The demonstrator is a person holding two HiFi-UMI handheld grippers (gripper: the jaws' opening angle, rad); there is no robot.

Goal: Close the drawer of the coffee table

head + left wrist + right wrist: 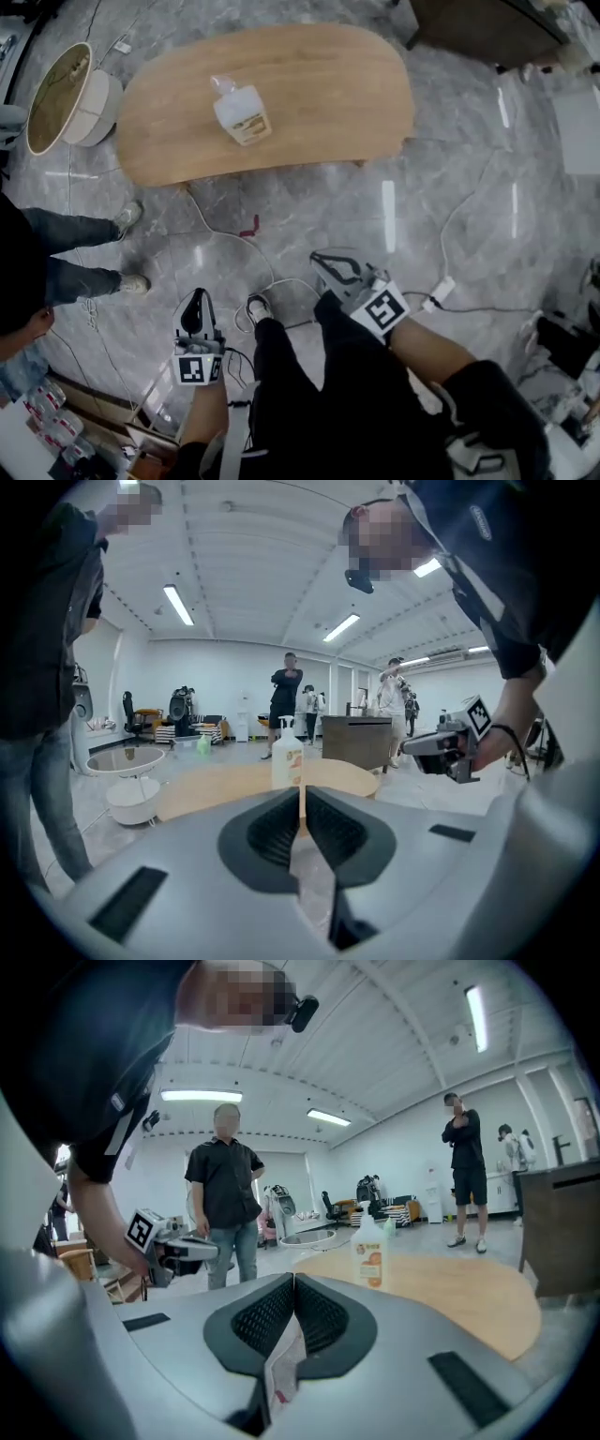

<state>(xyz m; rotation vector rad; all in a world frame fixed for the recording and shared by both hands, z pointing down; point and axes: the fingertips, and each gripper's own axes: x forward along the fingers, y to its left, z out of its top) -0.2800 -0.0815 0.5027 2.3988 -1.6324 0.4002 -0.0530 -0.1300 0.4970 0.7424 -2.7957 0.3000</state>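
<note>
the left gripper (pixel 302 803) and right gripper (pixel 293 1288) each hold ribbed black jaws together. ahead of both, a smooth oval wooden bench (pixel 319 94) carries a translucent plastic pump bottle (pixel 242 112).

table: light-brown oval wooden coffee table (pixel 309 94) | bottle: clear plastic pump bottle (pixel 242 112), white-and-orange label | floor: grey glossy stone floor (pixel 450 197), white marbled veins (pale light streaks too) | left gripper (pixel 198 295), right gripper (pixel 319 258): grey shells, black ribbed pads (pixel 267 832), black-and-white square markers (pixel 382 309)
</note>
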